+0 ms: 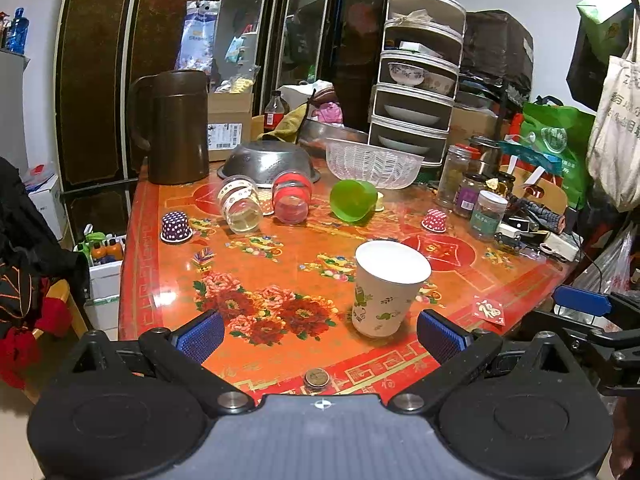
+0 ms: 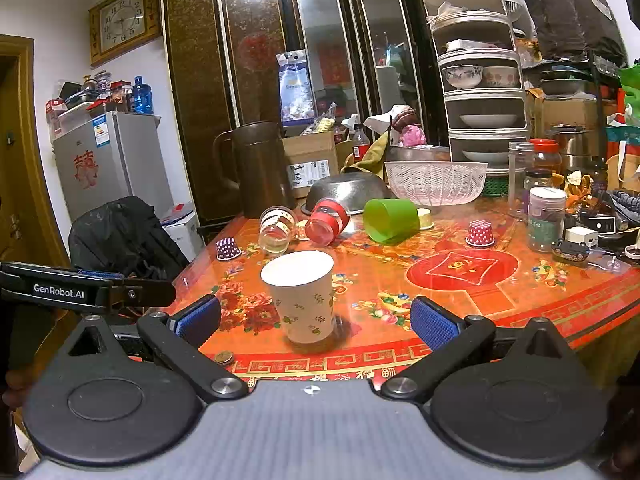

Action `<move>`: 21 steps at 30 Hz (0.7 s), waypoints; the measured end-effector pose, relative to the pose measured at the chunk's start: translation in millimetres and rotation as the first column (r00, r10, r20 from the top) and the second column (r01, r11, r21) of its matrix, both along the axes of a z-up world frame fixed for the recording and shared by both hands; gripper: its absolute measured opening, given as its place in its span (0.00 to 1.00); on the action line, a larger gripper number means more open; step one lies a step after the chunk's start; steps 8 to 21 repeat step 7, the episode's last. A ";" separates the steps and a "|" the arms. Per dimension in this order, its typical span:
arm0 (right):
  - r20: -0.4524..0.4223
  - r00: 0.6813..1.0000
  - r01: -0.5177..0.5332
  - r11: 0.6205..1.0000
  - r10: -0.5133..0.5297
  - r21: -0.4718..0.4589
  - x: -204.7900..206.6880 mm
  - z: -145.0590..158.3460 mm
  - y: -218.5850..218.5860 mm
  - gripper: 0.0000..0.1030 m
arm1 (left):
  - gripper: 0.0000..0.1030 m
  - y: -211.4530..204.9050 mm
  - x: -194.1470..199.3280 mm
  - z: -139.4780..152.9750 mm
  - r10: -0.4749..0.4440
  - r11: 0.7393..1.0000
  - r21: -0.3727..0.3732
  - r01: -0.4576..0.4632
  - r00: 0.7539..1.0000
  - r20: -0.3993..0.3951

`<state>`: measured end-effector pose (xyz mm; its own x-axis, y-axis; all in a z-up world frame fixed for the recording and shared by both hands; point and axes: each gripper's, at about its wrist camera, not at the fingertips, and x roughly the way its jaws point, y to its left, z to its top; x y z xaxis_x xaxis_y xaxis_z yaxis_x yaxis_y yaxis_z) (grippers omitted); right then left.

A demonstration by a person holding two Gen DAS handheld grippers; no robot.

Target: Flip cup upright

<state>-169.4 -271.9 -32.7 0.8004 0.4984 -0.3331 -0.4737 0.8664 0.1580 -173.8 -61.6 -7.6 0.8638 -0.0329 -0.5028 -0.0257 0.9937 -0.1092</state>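
Near the front edge of the red floral table [image 1: 168, 276], the paper cup [image 1: 386, 290] stands mouth up, white with green leaf prints, its inside plain white. The left gripper [image 1: 320, 336] and right gripper [image 2: 316, 322] both gape wide, empty, just short of it.

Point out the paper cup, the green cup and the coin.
paper cup [image 1: 382, 304], left wrist view, printed side wall
green cup [image 2: 390, 220], right wrist view, side wall
coin [image 1: 317, 378], left wrist view, top face
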 end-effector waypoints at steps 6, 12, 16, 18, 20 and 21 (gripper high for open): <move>0.000 1.000 0.000 1.000 0.000 0.001 -0.3 -0.3 0.6 0.99 | 1.00 1.0 -0.7 0.3 0.011 1.000 0.001 -0.011 1.000 0.005; 0.000 1.000 0.000 1.000 0.000 0.000 -0.2 -0.3 0.7 0.99 | 1.00 1.4 -0.8 0.5 0.017 1.000 0.000 -0.017 1.000 0.007; 0.000 1.000 0.000 1.000 0.000 0.000 -0.2 -0.3 0.7 0.99 | 1.00 1.4 -0.8 0.5 0.017 1.000 0.000 -0.017 1.000 0.007; 0.000 1.000 0.000 1.000 0.000 0.000 -0.2 -0.3 0.7 0.99 | 1.00 1.4 -0.8 0.5 0.017 1.000 0.000 -0.017 1.000 0.007; 0.000 1.000 0.000 1.000 0.000 0.000 -0.2 -0.3 0.7 0.99 | 1.00 1.4 -0.8 0.5 0.017 1.000 0.000 -0.017 1.000 0.007; 0.000 1.000 0.000 1.000 0.000 0.000 -0.2 -0.3 0.7 0.99 | 1.00 1.4 -0.8 0.5 0.017 1.000 0.000 -0.017 1.000 0.007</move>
